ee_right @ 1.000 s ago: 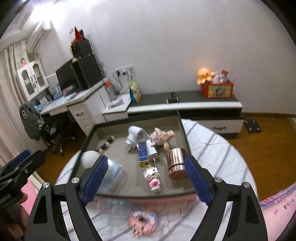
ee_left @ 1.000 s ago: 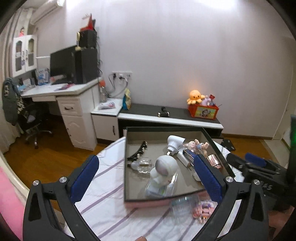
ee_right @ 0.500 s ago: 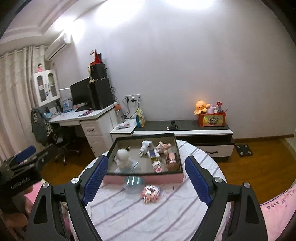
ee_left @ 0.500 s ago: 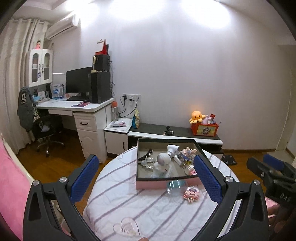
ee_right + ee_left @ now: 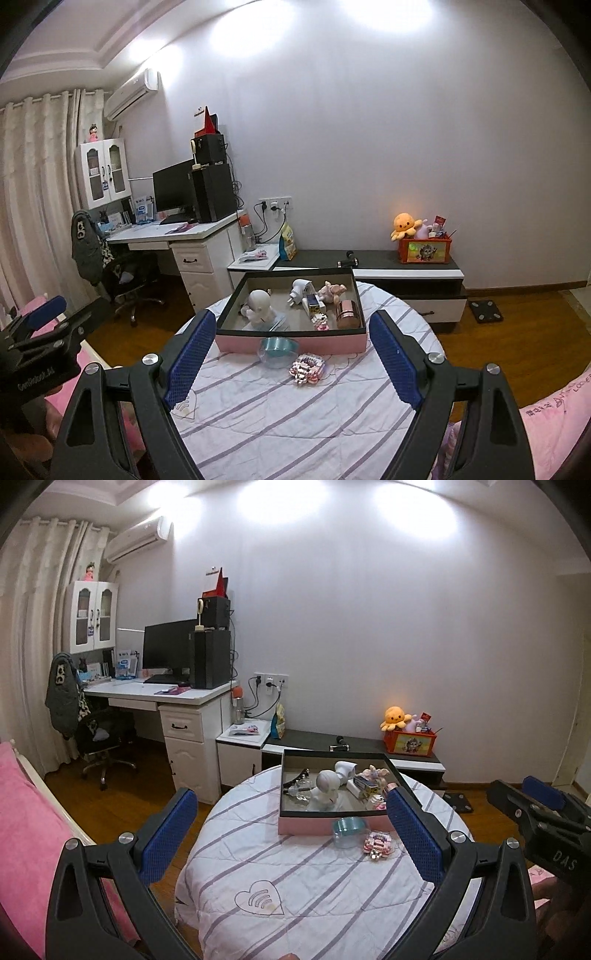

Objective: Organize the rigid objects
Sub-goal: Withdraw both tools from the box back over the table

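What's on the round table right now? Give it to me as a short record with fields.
surface: round table under a striped cloth
container: pink box with dark rim, at the far side
in box: white figurine, white plug, copper cylinder, small toys
outside box: teal tape roll and pink block toy, in front of the box
left gripper: open, empty
right gripper: open, empty
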`<state>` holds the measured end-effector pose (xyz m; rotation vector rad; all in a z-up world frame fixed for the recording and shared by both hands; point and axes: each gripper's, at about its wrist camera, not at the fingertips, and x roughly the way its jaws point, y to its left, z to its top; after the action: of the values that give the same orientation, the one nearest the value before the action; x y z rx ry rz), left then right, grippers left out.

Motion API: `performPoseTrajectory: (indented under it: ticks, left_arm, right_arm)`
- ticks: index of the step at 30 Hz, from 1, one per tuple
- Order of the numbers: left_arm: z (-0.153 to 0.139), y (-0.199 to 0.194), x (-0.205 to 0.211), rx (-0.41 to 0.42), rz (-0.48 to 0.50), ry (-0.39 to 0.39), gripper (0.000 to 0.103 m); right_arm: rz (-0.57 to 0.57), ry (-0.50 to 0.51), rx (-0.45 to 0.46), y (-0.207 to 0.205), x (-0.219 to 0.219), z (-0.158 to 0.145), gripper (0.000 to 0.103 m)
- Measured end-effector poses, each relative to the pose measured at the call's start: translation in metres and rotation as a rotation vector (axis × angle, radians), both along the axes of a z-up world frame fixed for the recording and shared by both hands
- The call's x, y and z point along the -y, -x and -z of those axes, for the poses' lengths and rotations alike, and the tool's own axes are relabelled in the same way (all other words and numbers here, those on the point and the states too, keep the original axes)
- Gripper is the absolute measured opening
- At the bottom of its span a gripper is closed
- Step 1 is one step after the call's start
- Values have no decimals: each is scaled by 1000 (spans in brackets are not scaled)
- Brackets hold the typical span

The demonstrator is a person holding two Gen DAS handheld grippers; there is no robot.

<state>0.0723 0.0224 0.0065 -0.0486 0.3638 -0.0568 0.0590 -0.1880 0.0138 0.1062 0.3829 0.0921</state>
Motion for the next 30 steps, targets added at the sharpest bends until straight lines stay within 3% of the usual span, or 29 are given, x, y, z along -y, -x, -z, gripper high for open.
performPoseTrajectory:
  ticks: [17,30]
  left_arm:
    - [9,-2,-1,-7,16,17,103]
    - [21,-21,8,-44,25,4,103]
  right_arm:
    - [8,31,-10,4,-3,-2,86]
    - [29,27,-73,-24,5,17,86]
